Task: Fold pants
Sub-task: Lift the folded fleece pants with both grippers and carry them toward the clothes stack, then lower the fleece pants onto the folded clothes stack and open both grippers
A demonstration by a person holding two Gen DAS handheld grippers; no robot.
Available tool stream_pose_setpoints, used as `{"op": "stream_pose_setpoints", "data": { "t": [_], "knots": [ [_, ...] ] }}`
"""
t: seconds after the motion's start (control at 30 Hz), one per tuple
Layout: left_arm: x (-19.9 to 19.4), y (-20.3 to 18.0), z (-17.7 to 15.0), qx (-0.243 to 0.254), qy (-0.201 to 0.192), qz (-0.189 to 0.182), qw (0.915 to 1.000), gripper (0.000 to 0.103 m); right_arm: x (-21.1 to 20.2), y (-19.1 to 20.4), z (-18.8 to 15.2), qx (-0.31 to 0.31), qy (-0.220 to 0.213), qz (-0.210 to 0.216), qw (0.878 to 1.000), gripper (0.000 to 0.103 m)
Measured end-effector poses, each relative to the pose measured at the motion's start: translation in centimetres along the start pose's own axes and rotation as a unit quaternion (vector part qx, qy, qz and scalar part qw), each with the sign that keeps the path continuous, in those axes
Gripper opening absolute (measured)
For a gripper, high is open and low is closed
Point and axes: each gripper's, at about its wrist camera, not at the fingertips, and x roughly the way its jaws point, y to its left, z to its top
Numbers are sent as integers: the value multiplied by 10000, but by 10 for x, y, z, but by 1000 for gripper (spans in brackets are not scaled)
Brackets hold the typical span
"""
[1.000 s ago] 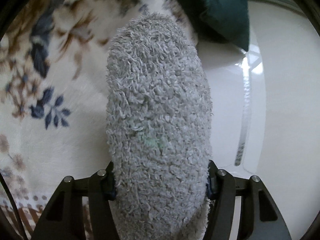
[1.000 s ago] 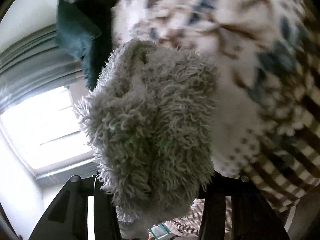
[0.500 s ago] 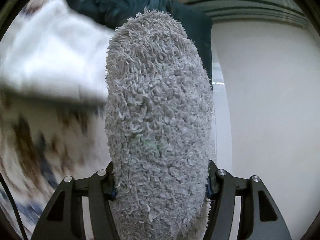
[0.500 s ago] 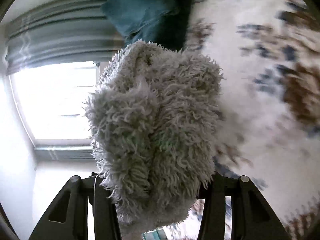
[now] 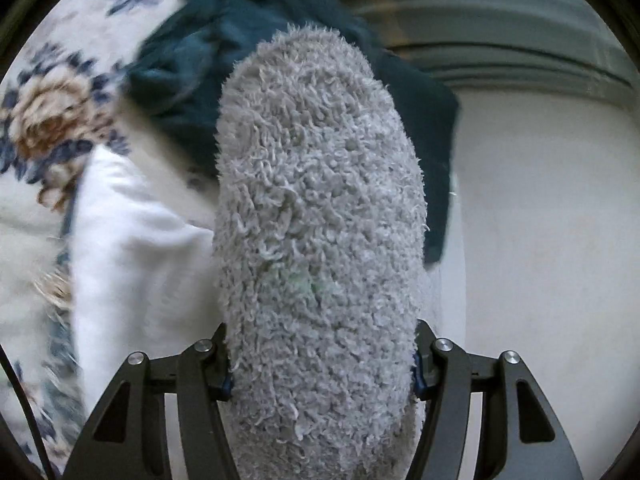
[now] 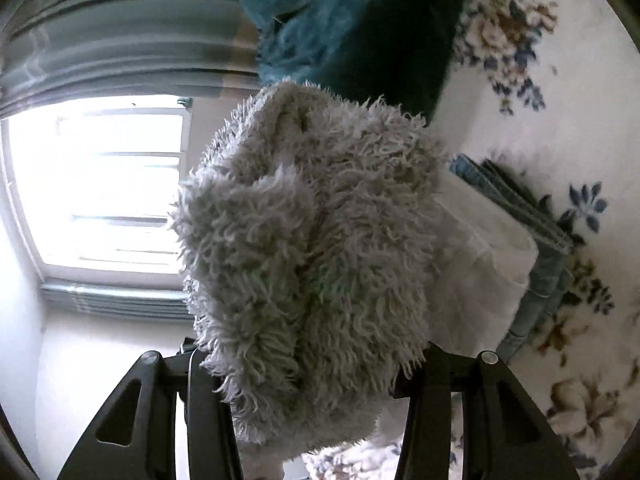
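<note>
The grey fluffy pants fill the middle of the left wrist view as a thick upright roll. My left gripper is shut on them, its dark fingers pressed against both sides of the roll. In the right wrist view the same shaggy pants appear as a doubled-over bundle with a fold running down the middle. My right gripper is shut on that bundle low down. The cloth hides the fingertips of both grippers.
A dark teal garment lies beyond the pants on a floral bed cover. Beside it sits folded white cloth on folded jeans. A pale wall, grey curtains and a bright window lie behind.
Both views have swept across the floral cover; the teal garment has grown closer and the white and jeans stack has come into sight. Both grips on the grey pants are unchanged.
</note>
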Motion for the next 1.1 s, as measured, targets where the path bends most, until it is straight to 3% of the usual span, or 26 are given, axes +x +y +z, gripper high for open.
{"op": "stream_pose_setpoints", "data": {
  "t": [0.13,0.23,0.27,0.33,0.43,0.5,0.57,0.63,0.7,0.77,0.8,0.87,0.97,1.1],
  "knots": [
    [10,44,5,-291,142,158,9994,58,14,-18,-4,-27,-7,-205,9998,48],
    [13,52,1,-373,183,123,9991,61,12,-26,-3,-81,29,-324,9994,51],
    [10,52,6,-433,196,228,9986,66,12,-27,-2,-83,68,-395,9992,60],
    [4,47,13,-498,200,515,9972,68,10,-30,1,-26,199,-508,9985,68],
    [-3,10,17,-40,-32,1350,9908,78,3,-17,4,-333,390,-943,9942,86],
    [-14,-18,8,447,-364,2166,9746,97,-4,2,3,-1004,365,-1483,9832,91],
    [-21,-38,-12,850,-616,2705,9570,98,-13,27,-2,-1828,246,-2268,9563,94],
    [-32,-49,-36,1226,-826,3187,9362,101,-23,53,-10,-2542,71,-2957,9208,94],
    [-50,-62,-62,1566,-967,3770,9078,102,-29,77,-20,-3204,-72,-3526,8792,94],
    [-58,-78,-91,1844,-1120,4185,8822,102,-37,96,-28,-3611,-224,-3861,8485,94],
    [-62,-81,-95,1911,-1155,4382,8707,102,-46,107,-34,-3727,-265,-3913,8410,94],
    [-63,-85,-111,2056,-1183,4590,8562,102,-52,118,-37,-3860,-228,-4019,8301,94],
    [-63,-100,-130,2191,-1177,4762,8434,102,-67,133,-47,-3933,-80,-4077,8241,94],
    [-67,-125,-150,2379,-1204,4857,8325,102,-98,163,-71,-4023,-34,-4118,8177,94]
  ]
}}
